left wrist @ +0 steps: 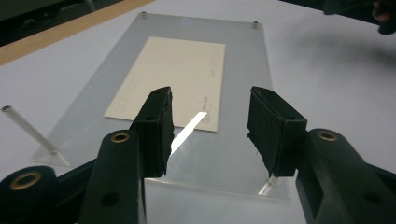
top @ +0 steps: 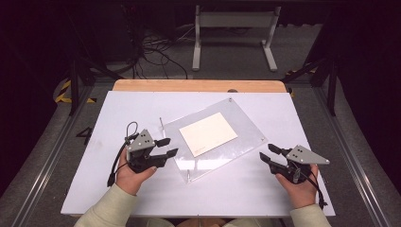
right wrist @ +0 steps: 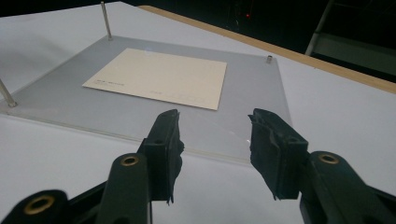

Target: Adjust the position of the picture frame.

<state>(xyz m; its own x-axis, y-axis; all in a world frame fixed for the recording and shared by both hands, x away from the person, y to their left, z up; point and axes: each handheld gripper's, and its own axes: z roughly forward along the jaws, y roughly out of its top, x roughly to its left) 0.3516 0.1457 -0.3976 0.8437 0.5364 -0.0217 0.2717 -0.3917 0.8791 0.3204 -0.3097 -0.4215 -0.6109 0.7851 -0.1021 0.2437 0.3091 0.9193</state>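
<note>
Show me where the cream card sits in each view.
High view: card at centre, on the clear sheet, tilted.
Left gripper view: card upper centre, beyond the jaws.
Right gripper view: card upper left of centre, beyond the jaws.
Shared landmark: the sheet's upright metal pins at its corners.
</note>
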